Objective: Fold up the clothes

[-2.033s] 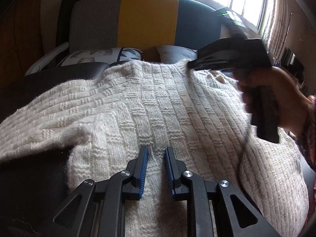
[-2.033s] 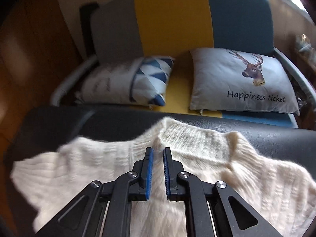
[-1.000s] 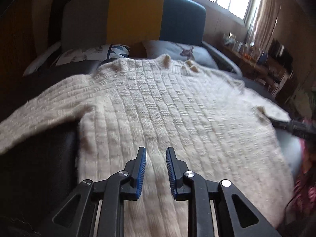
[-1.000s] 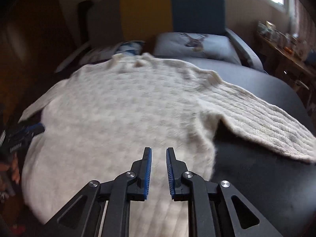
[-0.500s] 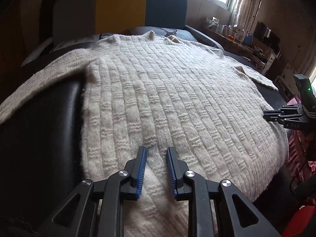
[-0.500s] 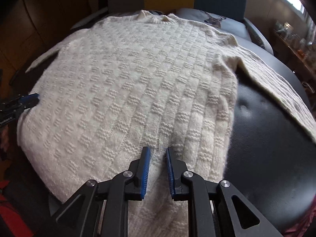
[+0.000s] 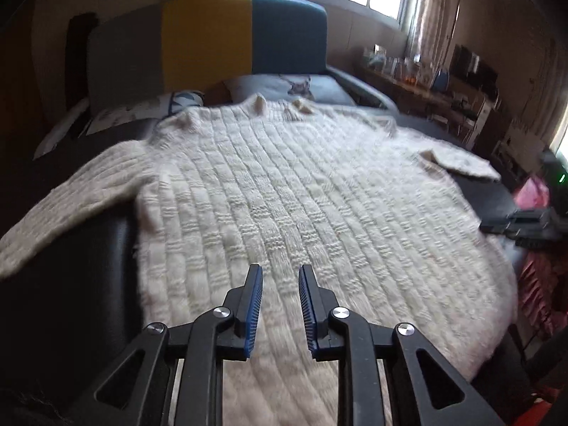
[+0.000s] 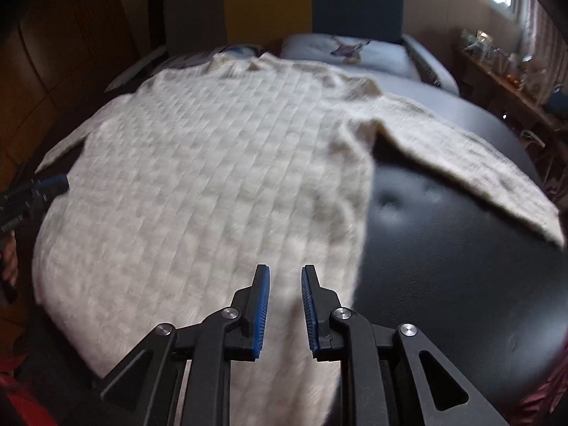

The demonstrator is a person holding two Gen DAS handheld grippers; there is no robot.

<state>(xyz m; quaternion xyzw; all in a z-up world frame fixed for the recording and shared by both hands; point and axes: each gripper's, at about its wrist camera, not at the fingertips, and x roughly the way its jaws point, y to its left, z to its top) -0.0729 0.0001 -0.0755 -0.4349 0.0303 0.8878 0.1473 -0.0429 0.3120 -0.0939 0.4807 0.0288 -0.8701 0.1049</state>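
Note:
A cream knitted sweater (image 7: 284,184) lies spread face up on a black padded surface (image 7: 71,266), collar at the far end and both sleeves out to the sides. My left gripper (image 7: 280,273) sits at the near hem, jaws nearly together with the knit bunched between them. My right gripper (image 8: 284,273) grips the hem of the sweater (image 8: 220,163) the same way, near its right side seam. Each gripper shows in the other's view: the right gripper (image 7: 514,223) at the right edge, the left gripper (image 8: 35,191) at the left edge.
Behind the black surface (image 8: 443,248) stands a grey, yellow and blue sofa (image 7: 206,42) with a deer cushion (image 8: 348,49) and a patterned one. A cluttered shelf (image 7: 443,81) runs under the window at the right. A hand (image 8: 7,259) shows at the left edge.
Both views have dropped from looking down on the sweater to a flatter angle along it. Over two seconds the right gripper went from the collar to the hem.

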